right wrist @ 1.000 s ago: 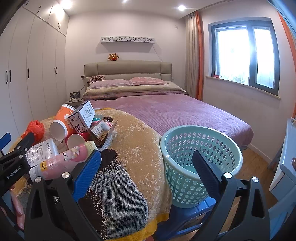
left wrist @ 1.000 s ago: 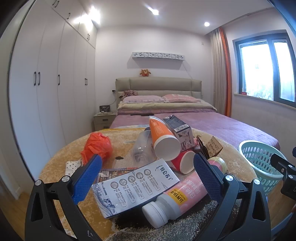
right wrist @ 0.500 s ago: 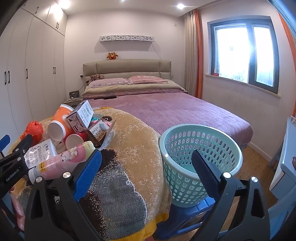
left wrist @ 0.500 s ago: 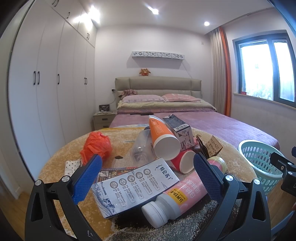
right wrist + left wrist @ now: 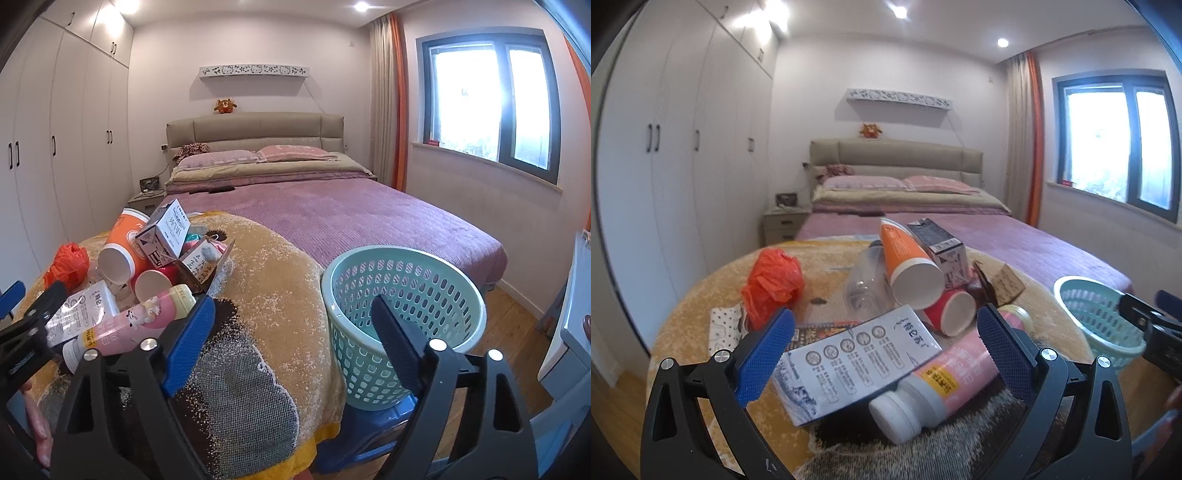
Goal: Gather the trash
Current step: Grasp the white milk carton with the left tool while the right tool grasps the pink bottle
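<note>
A pile of trash lies on a table covered with a yellow-brown cloth (image 5: pixel 701 295): a white printed packet (image 5: pixel 857 358), a pink bottle with a white cap (image 5: pixel 934 384), an orange paper cup (image 5: pixel 908 266), a red cup (image 5: pixel 951 312), a black-and-white carton (image 5: pixel 942 251), a clear plastic bottle (image 5: pixel 864 284) and a crumpled orange bag (image 5: pixel 772 284). My left gripper (image 5: pixel 882 354) is open and empty, its blue pads on either side of the packet and pink bottle. My right gripper (image 5: pixel 291 339) is open and empty, in front of a mint green basket (image 5: pixel 402 306).
The basket stands on a blue stool (image 5: pixel 365 439) to the right of the table. A folded dotted cloth (image 5: pixel 724 328) lies at the table's left. Behind are a bed with a purple cover (image 5: pixel 351 218), white wardrobes (image 5: pixel 665 166), a nightstand (image 5: pixel 783 223) and a window (image 5: pixel 491 103).
Both grippers have barely moved; the left gripper has edged slightly nearer the pile. Both stay open.
</note>
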`<state>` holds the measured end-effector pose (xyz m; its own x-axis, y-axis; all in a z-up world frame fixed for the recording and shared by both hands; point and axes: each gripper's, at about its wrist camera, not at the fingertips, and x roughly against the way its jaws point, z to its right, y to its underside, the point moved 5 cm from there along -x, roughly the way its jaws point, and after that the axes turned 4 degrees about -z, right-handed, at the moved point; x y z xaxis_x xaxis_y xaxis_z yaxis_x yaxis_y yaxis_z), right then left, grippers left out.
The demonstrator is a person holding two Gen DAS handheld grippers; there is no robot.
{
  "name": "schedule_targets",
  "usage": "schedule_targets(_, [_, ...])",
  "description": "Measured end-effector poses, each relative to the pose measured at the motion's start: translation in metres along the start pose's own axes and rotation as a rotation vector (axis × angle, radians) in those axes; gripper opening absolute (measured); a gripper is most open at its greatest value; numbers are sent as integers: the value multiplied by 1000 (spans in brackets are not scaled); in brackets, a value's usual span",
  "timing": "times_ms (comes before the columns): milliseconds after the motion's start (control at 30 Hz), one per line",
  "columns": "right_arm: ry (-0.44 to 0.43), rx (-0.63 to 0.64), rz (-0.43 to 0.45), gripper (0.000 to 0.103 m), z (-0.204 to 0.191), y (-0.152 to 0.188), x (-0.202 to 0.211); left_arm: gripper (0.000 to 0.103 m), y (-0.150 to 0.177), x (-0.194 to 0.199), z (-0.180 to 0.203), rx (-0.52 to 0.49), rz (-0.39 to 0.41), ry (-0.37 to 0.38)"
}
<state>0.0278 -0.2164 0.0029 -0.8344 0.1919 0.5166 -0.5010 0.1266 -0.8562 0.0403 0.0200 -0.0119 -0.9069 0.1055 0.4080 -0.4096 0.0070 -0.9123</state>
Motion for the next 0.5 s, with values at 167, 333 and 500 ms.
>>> schedule_targets(167, [-44, -3, -42, 44, -8, -4, -6, 96, -10, 9, -28, 8, -53, 42])
schedule_targets(333, [-121, -10, -89, 39, -28, -5, -10, 95, -13, -9, -57, -21, -180, 70])
schedule_targets(500, [-186, 28, -129, 51, -65, -8, -12, 87, -5, -37, -66, -56, -305, 138])
